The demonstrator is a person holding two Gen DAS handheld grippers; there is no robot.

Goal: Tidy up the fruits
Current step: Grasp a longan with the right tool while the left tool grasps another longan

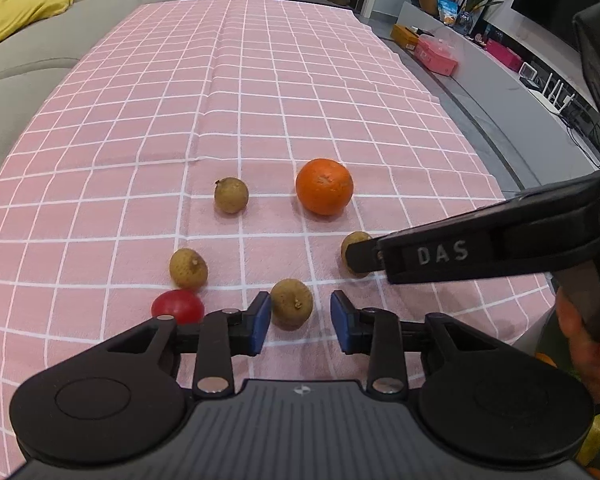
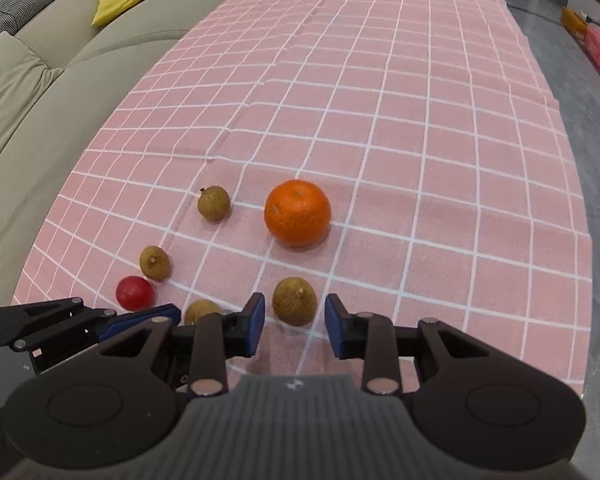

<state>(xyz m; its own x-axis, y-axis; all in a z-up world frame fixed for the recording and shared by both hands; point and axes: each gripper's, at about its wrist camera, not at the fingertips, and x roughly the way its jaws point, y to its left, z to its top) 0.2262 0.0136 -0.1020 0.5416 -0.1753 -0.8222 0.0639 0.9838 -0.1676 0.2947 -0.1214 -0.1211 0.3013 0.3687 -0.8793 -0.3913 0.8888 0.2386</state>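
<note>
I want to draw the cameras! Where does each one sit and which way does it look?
Left wrist: on the left gripper, looking down at fruit on the pink cloth; the right gripper and a hand show.
Right wrist: on the right gripper, looking down likewise; the left gripper shows at left.
Shared: the orange and cloth.

Cloth (image 2: 420, 100) beyond orange (image 2: 297, 213) lies free; longans (image 2: 214, 203) crowd nearer.
</note>
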